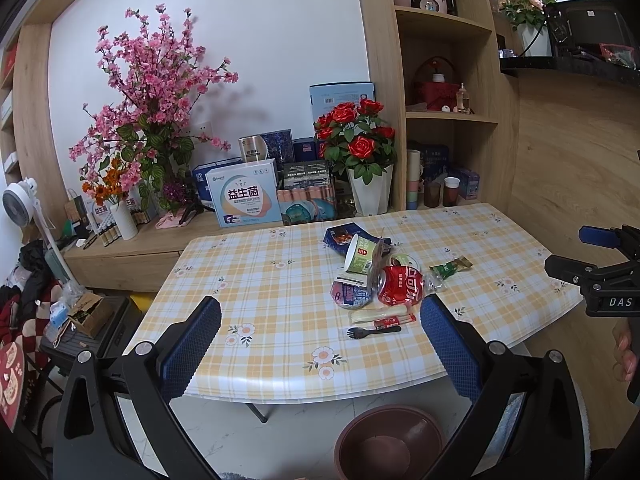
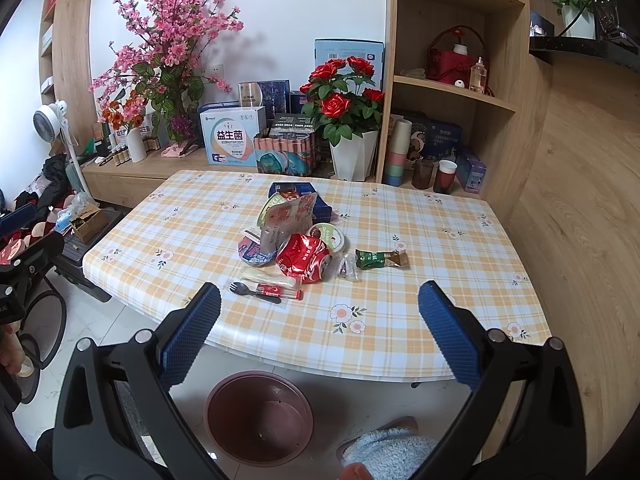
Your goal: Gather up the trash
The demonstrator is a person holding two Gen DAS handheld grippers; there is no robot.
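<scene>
Red crushed can (image 2: 305, 258) (amid table litter) lies beyond both gaping, empty hand-held grippers.

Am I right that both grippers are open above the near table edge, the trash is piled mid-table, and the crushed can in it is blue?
Not quite: the crushed can is red, as the right wrist view shows. The rest holds: the left gripper and right gripper are open, and the trash sits mid-table.
</scene>
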